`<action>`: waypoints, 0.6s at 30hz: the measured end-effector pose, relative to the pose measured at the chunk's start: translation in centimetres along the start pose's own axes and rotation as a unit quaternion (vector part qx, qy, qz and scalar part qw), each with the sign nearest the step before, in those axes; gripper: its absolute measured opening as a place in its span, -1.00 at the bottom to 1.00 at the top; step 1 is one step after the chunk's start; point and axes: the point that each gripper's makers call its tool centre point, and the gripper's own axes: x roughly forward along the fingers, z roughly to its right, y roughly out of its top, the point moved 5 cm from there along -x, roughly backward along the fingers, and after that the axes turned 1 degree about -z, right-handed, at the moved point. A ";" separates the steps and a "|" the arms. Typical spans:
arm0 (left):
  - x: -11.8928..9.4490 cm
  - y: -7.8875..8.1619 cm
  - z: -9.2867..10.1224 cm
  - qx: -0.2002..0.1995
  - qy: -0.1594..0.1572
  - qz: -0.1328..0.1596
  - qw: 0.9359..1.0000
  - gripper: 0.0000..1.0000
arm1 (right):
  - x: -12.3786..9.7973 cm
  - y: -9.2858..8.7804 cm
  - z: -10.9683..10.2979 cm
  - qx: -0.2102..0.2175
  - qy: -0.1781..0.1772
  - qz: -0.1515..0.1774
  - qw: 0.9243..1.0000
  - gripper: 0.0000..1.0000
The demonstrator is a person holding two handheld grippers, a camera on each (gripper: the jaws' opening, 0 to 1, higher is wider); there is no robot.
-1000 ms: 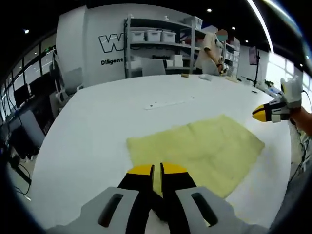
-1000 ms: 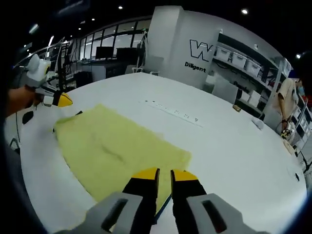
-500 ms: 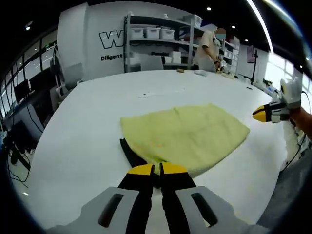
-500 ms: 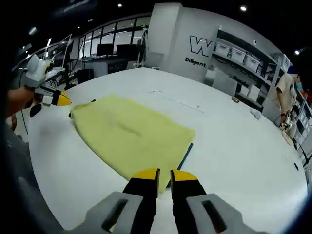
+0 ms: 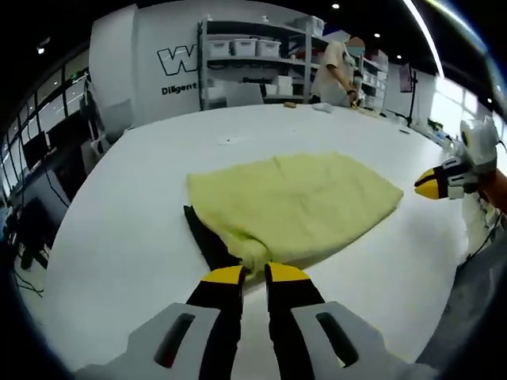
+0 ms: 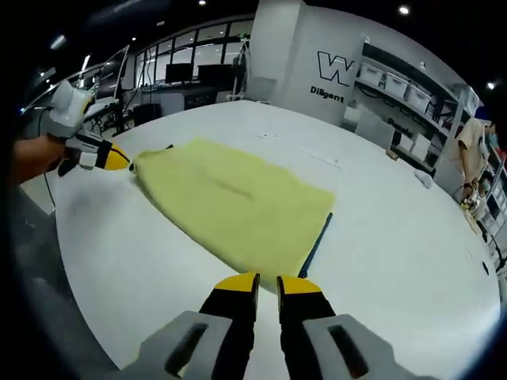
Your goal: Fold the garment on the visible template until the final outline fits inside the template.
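A pale yellow garment [image 5: 301,202] lies mostly flat on the white table [image 5: 119,237]. A dark template strip [image 5: 207,237] shows from under its near left edge. My left gripper [image 5: 254,274] is at the garment's near corner, which bunches up between the nearly closed jaws. In the right gripper view the garment [image 6: 238,202] stretches away to the left, with the template strip [image 6: 317,244] along its right edge. The left gripper [image 6: 119,158] touches its far corner. My right gripper [image 6: 268,279] is shut on nothing, short of the garment's near edge. It also appears as the right gripper [image 5: 426,184] beyond the garment's right end.
Shelves with white bins [image 5: 253,59] stand past the table's far side, and a person [image 5: 339,67] works beside them. A hand [image 6: 32,158] holds the left gripper. The table's rounded edge [image 6: 87,301] runs close below the right gripper. Desks with monitors [image 5: 32,150] are at the left.
Both views have pulled back from the garment. The right gripper's tips, earlier over the garment's edge, are now off it. The dark template strip has come into sight by the left gripper, whose jaw gap looks slightly wider.
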 end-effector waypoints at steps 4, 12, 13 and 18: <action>0.5 0.0 0.0 -0.006 0.003 -0.003 1.000 -0.87 | 0.2 0.0 0.2 0.000 0.000 -0.002 1.000 -0.91; 1.5 0.5 -0.3 -0.025 0.019 -0.006 0.999 -0.83 | 0.8 0.0 0.3 -0.003 0.005 -0.005 1.000 -0.92; 1.5 0.5 -0.3 -0.027 0.021 -0.005 0.999 -0.82 | 0.8 0.1 0.2 -0.003 0.005 -0.005 1.000 -0.92; 2.5 0.4 -0.2 -0.031 0.024 -0.019 0.999 -0.82 | 0.9 0.0 0.2 -0.004 0.007 -0.005 1.000 -0.92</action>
